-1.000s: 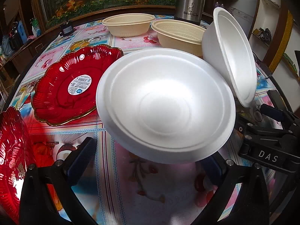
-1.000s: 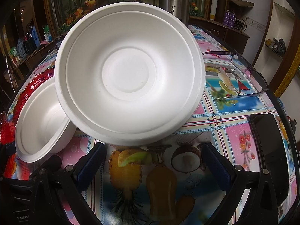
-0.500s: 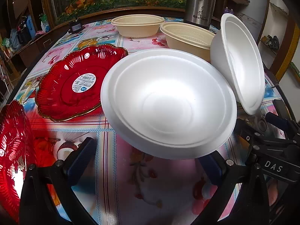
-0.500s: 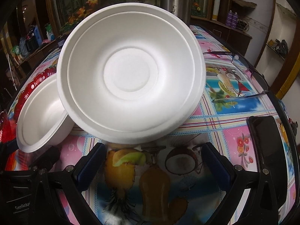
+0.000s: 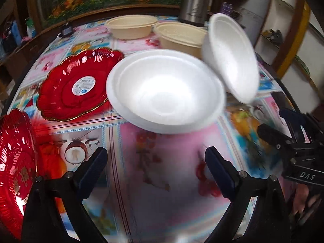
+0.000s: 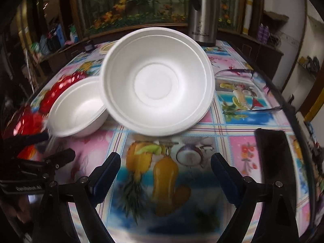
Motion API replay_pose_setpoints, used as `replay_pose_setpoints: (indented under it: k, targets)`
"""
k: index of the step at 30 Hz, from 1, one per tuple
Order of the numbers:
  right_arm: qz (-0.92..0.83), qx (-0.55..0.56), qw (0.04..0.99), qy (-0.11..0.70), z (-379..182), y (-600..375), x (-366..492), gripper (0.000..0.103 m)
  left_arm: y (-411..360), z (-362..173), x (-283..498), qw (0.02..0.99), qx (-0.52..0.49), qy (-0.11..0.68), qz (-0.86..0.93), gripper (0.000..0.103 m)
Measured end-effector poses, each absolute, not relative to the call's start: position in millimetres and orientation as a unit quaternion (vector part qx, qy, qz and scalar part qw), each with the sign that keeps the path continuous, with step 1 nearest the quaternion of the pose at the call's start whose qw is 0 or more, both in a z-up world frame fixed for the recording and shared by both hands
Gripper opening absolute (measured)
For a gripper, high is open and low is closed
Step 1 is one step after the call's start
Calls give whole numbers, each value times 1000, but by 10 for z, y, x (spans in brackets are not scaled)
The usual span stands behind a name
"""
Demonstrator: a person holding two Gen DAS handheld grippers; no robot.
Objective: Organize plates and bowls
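A red plate overhangs the near left edge of the table, and a second red plate lies flat beyond it with only a paper label in its well. Next comes the near white bowl, bare inside, resting on the cloth and touching that plate's rim. Behind it stand two beige bowls, nothing visible in them. The tilted white bowl is tipped steeply on its edge; through the blur it may be leaning on the right beige bowl. Compared with half a second ago, both white bowls sit farther from the cameras and clear of the fingers. The left gripper and right gripper are spread wide, holding nothing. A strip of bare cloth lies between each gripper and its bowl. To the right, spectacles and a dark phone lie near the table's right edge, and a steel flask stands at the far edge.
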State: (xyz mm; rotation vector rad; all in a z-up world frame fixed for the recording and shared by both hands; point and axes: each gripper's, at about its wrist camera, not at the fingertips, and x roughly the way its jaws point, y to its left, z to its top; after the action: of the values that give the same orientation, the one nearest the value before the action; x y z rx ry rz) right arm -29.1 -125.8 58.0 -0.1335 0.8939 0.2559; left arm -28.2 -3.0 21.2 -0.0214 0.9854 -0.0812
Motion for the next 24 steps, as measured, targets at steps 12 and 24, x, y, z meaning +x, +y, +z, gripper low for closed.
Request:
replay_pose_setpoints:
  k: [12,24]
  targets:
    - [261,-41,887,379,907,-1103,-746,70,523,971,-1248,927,-43,371,-49,98]
    - [410,-3,796,445,931,115,-606,34,2108,946,-1695,911,-139,360,148,98]
